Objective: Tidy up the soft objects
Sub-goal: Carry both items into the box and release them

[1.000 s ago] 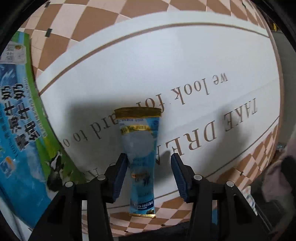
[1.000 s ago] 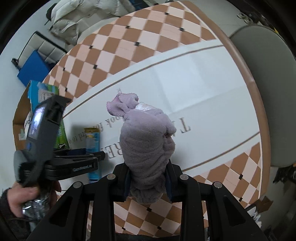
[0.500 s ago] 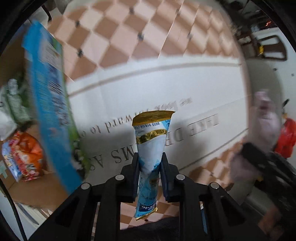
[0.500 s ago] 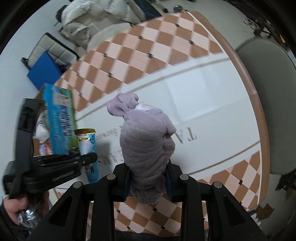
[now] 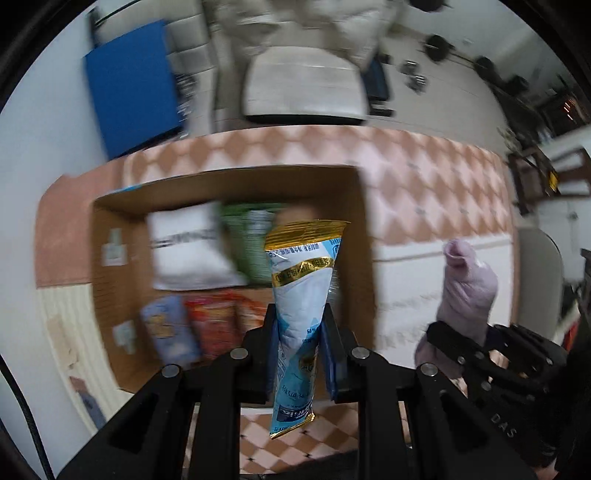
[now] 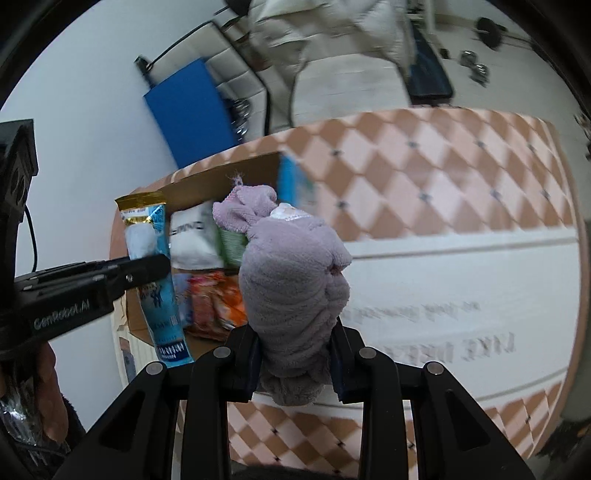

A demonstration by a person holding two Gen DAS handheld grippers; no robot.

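My left gripper (image 5: pixel 297 343) is shut on a blue and white pouch with a gold top (image 5: pixel 301 291), held upright over an open cardboard box (image 5: pixel 360 206). The box holds several soft packs, a white one (image 5: pixel 188 251), a green one (image 5: pixel 247 240) and an orange one (image 5: pixel 214 325). My right gripper (image 6: pixel 295 354) is shut on a rolled lilac fleece cloth (image 6: pixel 291 273), just right of the box. In the right wrist view the left gripper (image 6: pixel 147 266) with the pouch (image 6: pixel 153 258) hangs at the left, above the box (image 6: pixel 207 184). The cloth (image 5: pixel 467 284) also shows right in the left wrist view.
The box stands on a table with a checkered orange cloth (image 6: pixel 424 166) and a white lettered panel (image 6: pixel 461 280). Beyond the table edge are a blue panel (image 5: pixel 133 85), a pale cushioned seat (image 5: pixel 303 85) and a white garment (image 6: pixel 325 22). A person's hand (image 6: pixel 44 373) holds the left gripper.
The left gripper closed on the pouch, lifted it off the white panel and carried it over the open box. The right gripper, still holding the cloth, moved toward the box too.
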